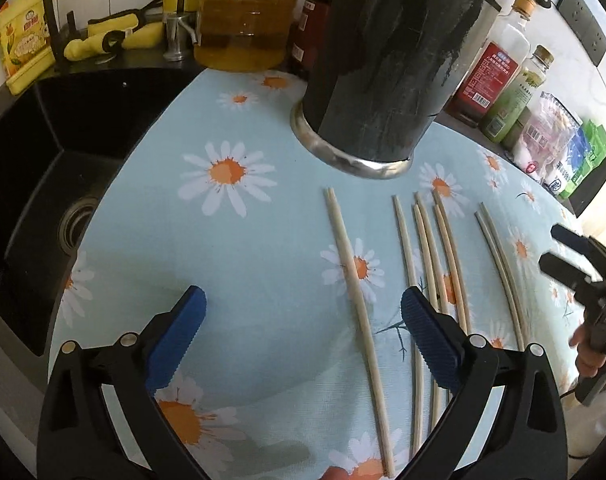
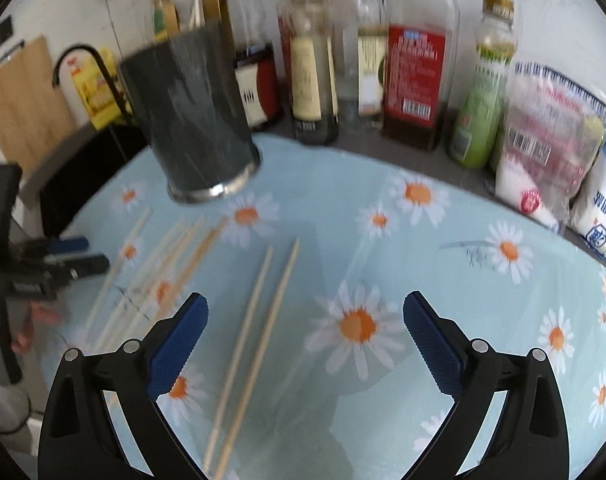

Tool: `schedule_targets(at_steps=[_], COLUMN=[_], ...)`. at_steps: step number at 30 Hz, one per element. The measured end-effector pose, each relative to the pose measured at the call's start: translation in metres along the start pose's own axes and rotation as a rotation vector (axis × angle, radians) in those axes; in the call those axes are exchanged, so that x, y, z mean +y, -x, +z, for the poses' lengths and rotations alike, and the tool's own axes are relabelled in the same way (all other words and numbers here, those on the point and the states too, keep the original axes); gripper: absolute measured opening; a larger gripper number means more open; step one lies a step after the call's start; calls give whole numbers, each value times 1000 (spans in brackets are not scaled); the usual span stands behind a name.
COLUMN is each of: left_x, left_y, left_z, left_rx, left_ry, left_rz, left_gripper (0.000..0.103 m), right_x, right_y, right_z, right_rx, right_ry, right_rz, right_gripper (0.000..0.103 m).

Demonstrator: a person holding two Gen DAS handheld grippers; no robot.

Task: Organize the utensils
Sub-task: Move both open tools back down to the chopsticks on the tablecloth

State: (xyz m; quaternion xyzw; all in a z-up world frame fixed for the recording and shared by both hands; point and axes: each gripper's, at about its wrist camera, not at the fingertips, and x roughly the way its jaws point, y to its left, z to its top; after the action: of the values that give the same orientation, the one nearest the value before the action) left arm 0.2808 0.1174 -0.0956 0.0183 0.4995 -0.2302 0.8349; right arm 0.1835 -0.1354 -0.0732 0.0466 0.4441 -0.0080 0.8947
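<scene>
**Chopsticks laid out before the dark holder, both grippers spread**

The landmark is the dark cylindrical holder [image 1: 387, 68] with a metal base ring, standing upright on the daisy-print cloth [image 1: 263, 208]. All places below are given relative to it.

Chopsticks: on the near side of the holder, several pale wooden chopsticks lie flat on the cloth, roughly parallel, tips toward the holder but apart from it. In the left wrist view, one pair of chopsticks [image 1: 355, 276] lies nearest below the holder's base; a middle group of chopsticks [image 1: 435, 256] lies further toward the right edge; an outer pair of chopsticks [image 1: 503, 268] lies further still.

Left gripper [image 1: 303, 336]: jaws spread wide, nothing pinched. It hangs over the cloth on the near side of the holder; the nearest pair passes between its blue pads [image 1: 179, 336] without touching them.

Right gripper [image 2: 305, 340]: jaws likewise spread wide and empty. The outer pair runs up between its fingers, near the left pad; contact is not visible. The view is blurred.

Surroundings: behind the holder stand bottles [image 2: 415, 64] of oil and sauces; beside them, packets [image 2: 543, 140]. To the holder's left in the left wrist view lies a black sink [image 1: 51, 208].
</scene>
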Motion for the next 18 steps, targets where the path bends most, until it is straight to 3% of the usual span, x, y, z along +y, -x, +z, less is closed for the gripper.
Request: schedule_targets(at_steps=[4, 12, 18], left_x=[-6, -22, -23], left_y=[-5, -14, -15], left_z=[3, -1, 0], left_rx=[15, 50, 54], left_ry=[-24, -137, -137], left_rz=[33, 149, 158], left_gripper=[96, 97, 98], right_x=[-8, -12, -3], right_y=[-10, -29, -35], right_z=[-7, -12, -15], right_rx=[43, 133, 131], right_ry=[-46, -58, -14], right_rz=[36, -41, -94], right_gripper=[94, 94, 96])
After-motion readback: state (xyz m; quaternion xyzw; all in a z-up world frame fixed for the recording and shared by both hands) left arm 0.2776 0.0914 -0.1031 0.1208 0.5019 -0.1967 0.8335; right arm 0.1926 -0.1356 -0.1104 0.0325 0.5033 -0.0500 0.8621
